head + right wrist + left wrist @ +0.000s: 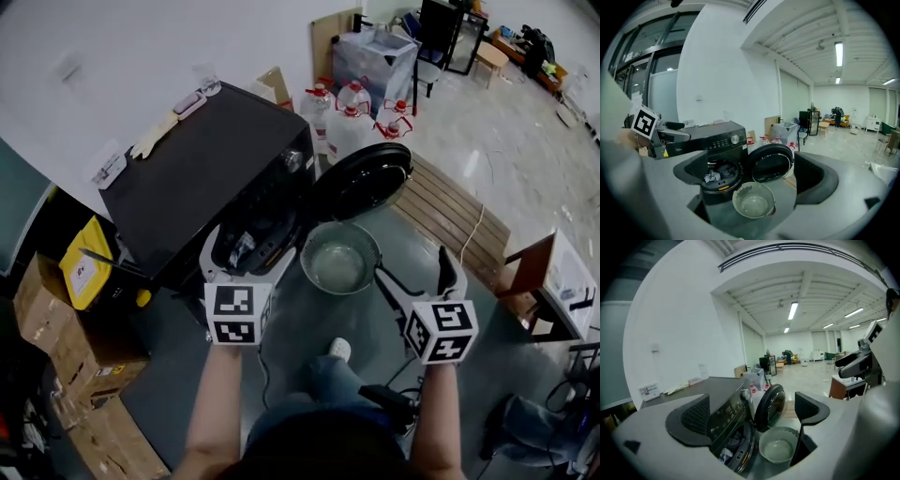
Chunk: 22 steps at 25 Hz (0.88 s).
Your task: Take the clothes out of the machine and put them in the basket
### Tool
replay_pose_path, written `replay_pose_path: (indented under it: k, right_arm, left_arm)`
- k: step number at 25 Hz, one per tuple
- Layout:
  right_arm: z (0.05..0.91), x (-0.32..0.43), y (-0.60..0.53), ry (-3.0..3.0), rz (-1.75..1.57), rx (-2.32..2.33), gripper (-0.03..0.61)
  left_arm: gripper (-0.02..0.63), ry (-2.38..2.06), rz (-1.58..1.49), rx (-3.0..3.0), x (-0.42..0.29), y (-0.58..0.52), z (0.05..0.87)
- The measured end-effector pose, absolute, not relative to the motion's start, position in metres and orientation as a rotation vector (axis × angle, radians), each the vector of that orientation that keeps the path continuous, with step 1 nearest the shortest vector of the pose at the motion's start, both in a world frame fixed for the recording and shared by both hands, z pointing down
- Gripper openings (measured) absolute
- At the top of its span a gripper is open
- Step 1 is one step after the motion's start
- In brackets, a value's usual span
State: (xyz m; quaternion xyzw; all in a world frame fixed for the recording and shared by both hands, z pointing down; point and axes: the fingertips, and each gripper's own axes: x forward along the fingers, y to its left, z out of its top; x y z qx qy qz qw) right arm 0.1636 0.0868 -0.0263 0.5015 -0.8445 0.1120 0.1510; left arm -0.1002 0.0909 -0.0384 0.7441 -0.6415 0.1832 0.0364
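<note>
Zero clothes [712, 176] out: all inside the washing machine [202, 169], basket [339, 262] before it empty, left gripper [750, 418] and right gripper [750, 173] agape, holding nothing.

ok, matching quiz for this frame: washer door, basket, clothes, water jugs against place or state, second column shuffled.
1 washer door
2 basket
3 clothes
4 water jugs

a inside the washing machine
b empty, on the floor
c swung open
d grouped by the wall

Pairs: 1-c, 2-b, 3-a, 4-d
</note>
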Motion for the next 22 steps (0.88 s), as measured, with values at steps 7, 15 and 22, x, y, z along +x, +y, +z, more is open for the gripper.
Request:
replay_pose_path:
  k: [7,15,22]
  right_arm:
    - [0.005,0.166,0.033,-2.390,0.347,1.347,0.566]
    - [0.040,0.153,0.016,-2.367,0.398,1.263,0.566]
    - [0.069,0.143,0.018,-2.318,0.449,1.250,0.566]
  left_arm:
    - [0.568,-1.901,0.629,2.225,-0.079,0.037,0.005]
    - [0.568,-1.820,0.670,2.148,-0.076,0.028,0.052]
    - [0.568,-1.723,0.692,2.142,-0.076,0.028,0.089]
